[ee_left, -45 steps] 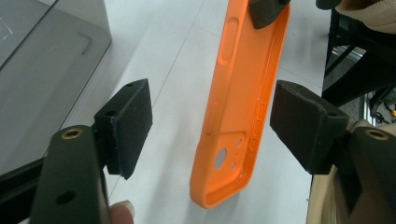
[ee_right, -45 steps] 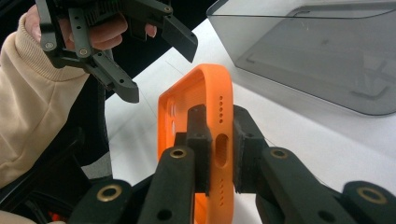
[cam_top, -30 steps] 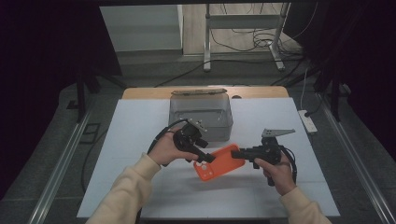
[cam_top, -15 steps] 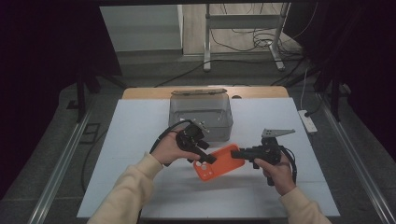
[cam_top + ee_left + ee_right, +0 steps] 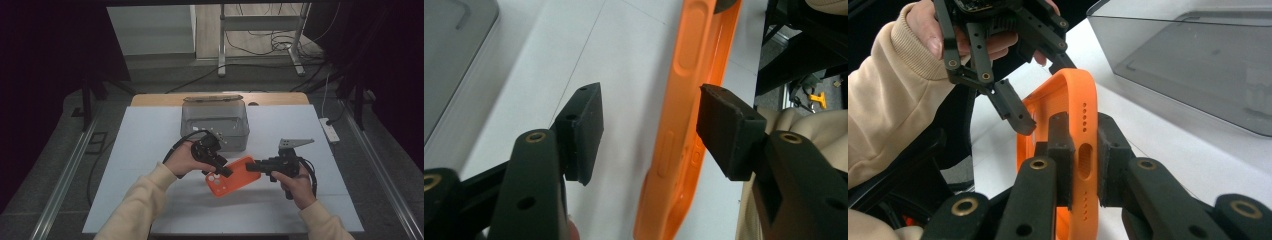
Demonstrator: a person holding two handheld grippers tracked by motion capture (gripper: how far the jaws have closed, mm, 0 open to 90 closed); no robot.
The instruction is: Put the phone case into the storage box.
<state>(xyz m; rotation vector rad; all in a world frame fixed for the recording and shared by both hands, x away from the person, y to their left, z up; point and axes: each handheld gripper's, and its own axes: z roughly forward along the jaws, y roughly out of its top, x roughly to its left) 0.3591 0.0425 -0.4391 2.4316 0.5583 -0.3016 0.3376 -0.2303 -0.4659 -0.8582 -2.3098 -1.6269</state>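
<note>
An orange phone case [image 5: 236, 178] hangs just above the white table [image 5: 145, 145], between the two hands. My right gripper [image 5: 250, 167] is shut on one short end of it; in the right gripper view both pads of my right gripper [image 5: 1083, 137] press that edge of the case [image 5: 1068, 85]. My left gripper [image 5: 222, 171] straddles the opposite end. Its jaws have just been closing, with the case [image 5: 689, 100] between them. In the left gripper view my left gripper [image 5: 651, 110] has one pad still apart from the case, the other close beside it. The right gripper view shows the left gripper [image 5: 1043, 90] too.
A grey see-through box [image 5: 215, 120] stands behind the hands, near the table's far side, with a wooden strip along its back. The box [image 5: 1198, 65] lies close to the right of the case. A power strip [image 5: 330, 131] sits off the table's right edge.
The left gripper's jaws have narrowed around the case's end. Both hands and the case have stayed almost where they were.
</note>
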